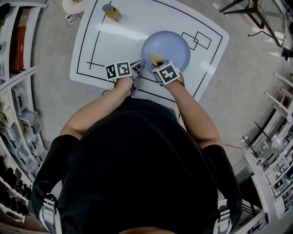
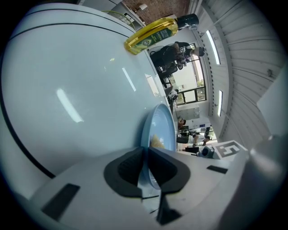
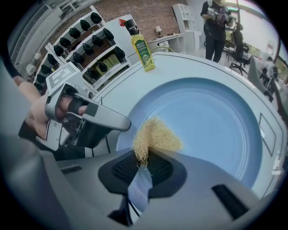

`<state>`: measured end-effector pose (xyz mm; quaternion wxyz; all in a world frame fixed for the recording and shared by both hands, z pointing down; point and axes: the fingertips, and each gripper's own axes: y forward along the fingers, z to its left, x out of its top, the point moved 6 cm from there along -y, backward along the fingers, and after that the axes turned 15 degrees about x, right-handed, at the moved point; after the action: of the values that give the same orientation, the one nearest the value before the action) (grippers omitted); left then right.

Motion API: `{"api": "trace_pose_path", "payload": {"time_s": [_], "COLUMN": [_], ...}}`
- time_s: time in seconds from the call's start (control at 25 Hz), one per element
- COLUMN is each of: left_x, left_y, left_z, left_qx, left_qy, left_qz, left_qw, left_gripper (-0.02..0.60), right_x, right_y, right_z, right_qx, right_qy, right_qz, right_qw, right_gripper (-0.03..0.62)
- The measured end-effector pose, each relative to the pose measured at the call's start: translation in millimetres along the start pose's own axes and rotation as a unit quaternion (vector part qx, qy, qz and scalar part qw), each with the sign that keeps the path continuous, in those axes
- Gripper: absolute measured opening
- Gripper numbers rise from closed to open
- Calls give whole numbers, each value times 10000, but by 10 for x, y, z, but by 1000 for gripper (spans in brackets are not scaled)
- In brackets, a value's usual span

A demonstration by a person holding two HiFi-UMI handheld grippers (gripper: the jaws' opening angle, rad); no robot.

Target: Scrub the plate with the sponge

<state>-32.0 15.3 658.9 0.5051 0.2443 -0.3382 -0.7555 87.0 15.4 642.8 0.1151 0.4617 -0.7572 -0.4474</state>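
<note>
Loads of free room on the left half of the bench [image 1: 114,45], just printed lines there. The only thing standing on it is the oil bottle [image 1: 111,12], up by the far edge and well apart from the plate [image 1: 171,45]. The tight spot is the plate's near rim: the left gripper [image 1: 138,65] is clamped onto it and the right gripper [image 1: 154,62] sits just beside it, pinching the sponge [image 1: 155,57], so there's barely any gap between them. The far side of the plate and the far right corner are wide open.
</note>
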Motion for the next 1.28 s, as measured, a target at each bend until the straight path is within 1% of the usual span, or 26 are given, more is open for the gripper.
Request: {"api": "trace_pose_path", "payload": {"time_s": [0.2, 0.32, 0.44, 0.56, 0.64, 0.88, 1.04, 1.2, 1.28], "left_x": [12, 28, 35, 30, 42, 137, 228, 313, 361], "left_y": [7, 11, 7, -6, -21, -101, -182, -260, -303], "left_z": [-8, -14, -42, -58, -73, -132, -168, -251, -320], "left_qx": [-9, -32, -56, -33, -17, -13, 13, -72, -112], "left_qy": [103, 157, 380, 645, 816, 1162, 1466, 1479, 1558], "left_qz": [90, 222, 388, 470, 446, 383, 300, 245, 204], "left_qw": [9999, 9996, 9985, 9968, 9957, 9925, 9887, 9887, 9875], "left_gripper": [41, 46, 46, 79, 91, 100, 101, 101, 101], "right_x": [6, 18, 36, 74, 101, 164, 181, 220, 241], "right_y": [-6, -4, -13, -26, -46, -161, -272, -414, -483], "right_z": [3, 6, 17, 46, 63, 65, 52, 95, 118], "right_qx": [-11, -9, 3, 32, 48, 4, -90, -311, -385], "right_qy": [-2, -10, -9, -14, -10, -13, 17, -203, -237], "right_qz": [24, 22, -29, -180, -279, -522, -679, -717, -783], "right_qw": [10000, 10000, 10000, 9998, 9996, 9986, 9976, 9967, 9959], "right_gripper": [49, 49, 49, 49, 49, 49, 49, 49, 49]}}
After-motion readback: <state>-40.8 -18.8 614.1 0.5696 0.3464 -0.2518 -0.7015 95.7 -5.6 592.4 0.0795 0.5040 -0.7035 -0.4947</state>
